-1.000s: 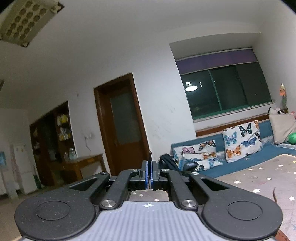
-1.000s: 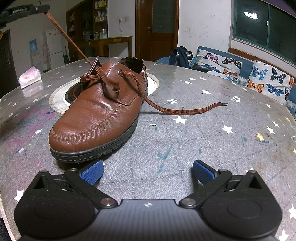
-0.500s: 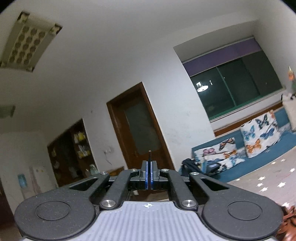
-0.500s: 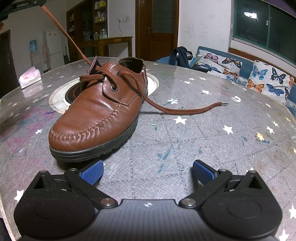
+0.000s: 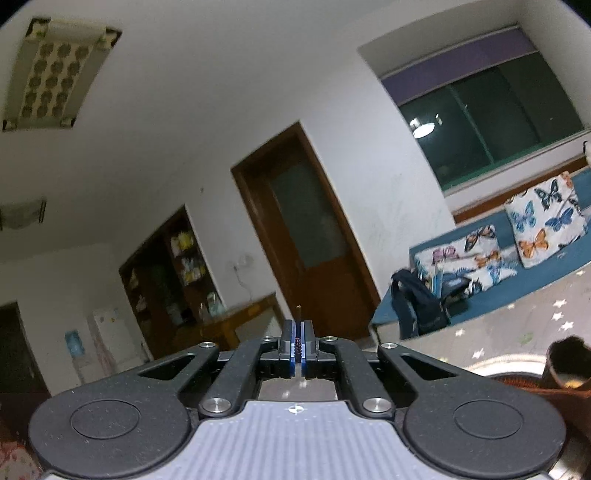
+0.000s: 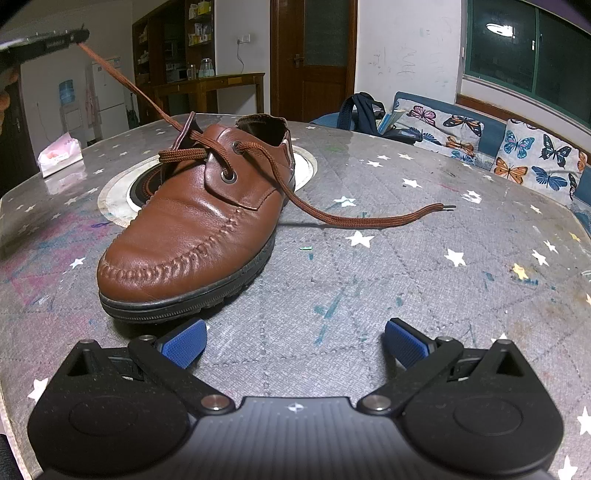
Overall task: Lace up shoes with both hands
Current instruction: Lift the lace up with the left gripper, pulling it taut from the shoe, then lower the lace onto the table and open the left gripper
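Only the right wrist view shows the brown shoe (image 6: 195,221) whose lace (image 6: 122,79) the left claw (image 5: 298,341) pinches taut, while the right claw (image 6: 293,343) gapes empty.

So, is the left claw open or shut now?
Shut, on the lace. In its own view the left claw has both blue pads together with the brown lace end pinched between them, its tip poking out above.

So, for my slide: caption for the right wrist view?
Open right gripper faces brown shoe; left gripper pulls one lace end taut.
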A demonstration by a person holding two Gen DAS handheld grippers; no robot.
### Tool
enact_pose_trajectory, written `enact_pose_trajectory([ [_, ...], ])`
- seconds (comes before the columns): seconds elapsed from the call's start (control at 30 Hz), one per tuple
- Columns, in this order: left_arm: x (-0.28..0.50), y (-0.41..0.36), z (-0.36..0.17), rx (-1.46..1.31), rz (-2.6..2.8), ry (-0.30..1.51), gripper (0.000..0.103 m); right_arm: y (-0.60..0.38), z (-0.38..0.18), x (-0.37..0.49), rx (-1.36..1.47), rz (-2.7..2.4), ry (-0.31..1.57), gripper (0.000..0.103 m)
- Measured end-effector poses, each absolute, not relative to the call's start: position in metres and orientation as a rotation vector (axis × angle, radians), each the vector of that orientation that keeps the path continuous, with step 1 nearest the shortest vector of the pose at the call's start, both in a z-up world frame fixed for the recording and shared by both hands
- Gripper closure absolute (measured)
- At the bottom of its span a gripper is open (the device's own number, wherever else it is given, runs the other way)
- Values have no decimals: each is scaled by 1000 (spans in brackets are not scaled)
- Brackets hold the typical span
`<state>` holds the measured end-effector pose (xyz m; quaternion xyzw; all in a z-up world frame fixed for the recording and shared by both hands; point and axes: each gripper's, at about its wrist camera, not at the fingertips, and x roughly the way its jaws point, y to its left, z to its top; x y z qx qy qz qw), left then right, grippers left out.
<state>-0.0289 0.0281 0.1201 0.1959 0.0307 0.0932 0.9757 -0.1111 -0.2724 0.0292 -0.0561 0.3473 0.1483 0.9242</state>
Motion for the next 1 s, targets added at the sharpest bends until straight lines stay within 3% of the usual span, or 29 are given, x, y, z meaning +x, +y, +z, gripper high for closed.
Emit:
enact_pose_trajectory([
  [0.23, 0, 50, 96, 308, 170, 278, 96, -272, 29, -111, -115, 305, 713, 0],
  [0.53, -1, 54, 62, 183, 79, 470, 74, -272, 29, -111, -115, 304, 713, 0],
  [0.6, -6, 52, 56, 161, 52, 493, 62, -272, 29, -111, -115, 304, 713, 0],
  [1.0, -31, 4, 23, 156, -104, 605, 47, -273, 30, -111, -113, 306, 713, 0],
])
